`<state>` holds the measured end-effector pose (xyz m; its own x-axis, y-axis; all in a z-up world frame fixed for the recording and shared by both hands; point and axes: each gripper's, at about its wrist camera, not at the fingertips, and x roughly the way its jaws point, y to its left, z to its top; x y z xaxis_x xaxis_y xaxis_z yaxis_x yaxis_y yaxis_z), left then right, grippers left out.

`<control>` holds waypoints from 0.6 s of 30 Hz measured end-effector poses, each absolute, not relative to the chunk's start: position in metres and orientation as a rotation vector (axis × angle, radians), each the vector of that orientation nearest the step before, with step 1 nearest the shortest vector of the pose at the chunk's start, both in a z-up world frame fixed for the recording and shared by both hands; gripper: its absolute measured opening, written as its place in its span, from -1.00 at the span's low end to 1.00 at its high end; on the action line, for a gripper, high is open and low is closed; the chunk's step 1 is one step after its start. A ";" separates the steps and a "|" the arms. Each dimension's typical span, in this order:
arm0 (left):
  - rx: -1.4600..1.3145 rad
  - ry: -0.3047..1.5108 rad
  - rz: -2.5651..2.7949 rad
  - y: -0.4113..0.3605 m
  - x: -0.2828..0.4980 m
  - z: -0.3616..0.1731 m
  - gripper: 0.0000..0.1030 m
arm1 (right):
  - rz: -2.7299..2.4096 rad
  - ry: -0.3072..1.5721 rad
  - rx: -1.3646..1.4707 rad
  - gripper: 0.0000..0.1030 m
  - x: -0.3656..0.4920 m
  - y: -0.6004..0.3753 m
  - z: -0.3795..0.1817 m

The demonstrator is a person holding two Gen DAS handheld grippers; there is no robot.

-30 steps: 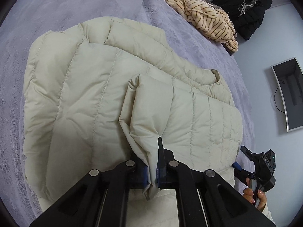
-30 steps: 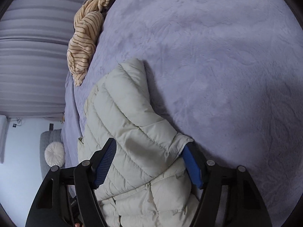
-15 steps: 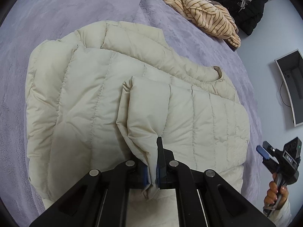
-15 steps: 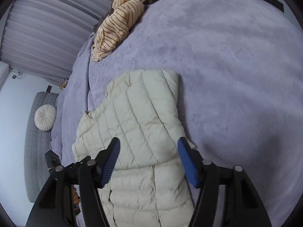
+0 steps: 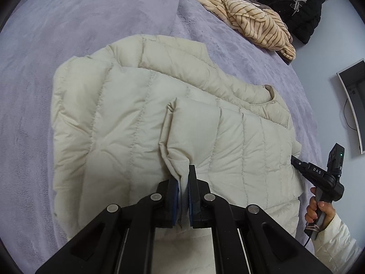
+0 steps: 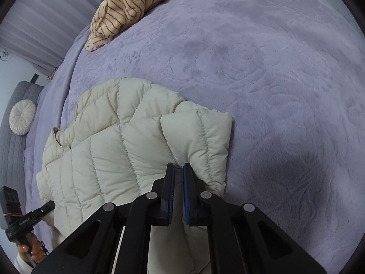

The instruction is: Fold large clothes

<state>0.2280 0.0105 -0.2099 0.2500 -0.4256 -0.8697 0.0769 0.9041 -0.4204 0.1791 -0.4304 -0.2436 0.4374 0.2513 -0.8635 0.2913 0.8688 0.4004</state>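
Lilac bedspread [image 5: 68, 22] carries the cream puffer jacket [image 5: 114, 125], lying partly folded. Left gripper [image 5: 183, 189] pinches a fold of its fabric. Right gripper [image 6: 179, 189], jaws closing, nips the jacket's edge. Beyond it lies a striped garment [image 5: 251, 25].

Both wrist views close, steeply downward, jacket [image 5: 127, 123] shared
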 end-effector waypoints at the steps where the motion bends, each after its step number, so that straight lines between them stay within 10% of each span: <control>1: -0.311 1.276 -0.331 0.015 0.227 -0.206 -0.85 | -0.027 1.139 0.521 -0.89 0.180 -0.428 -0.242; 18: -0.042 1.214 -0.288 -0.029 0.245 -0.188 -0.85 | 0.082 1.114 0.442 -0.87 0.164 -0.379 -0.179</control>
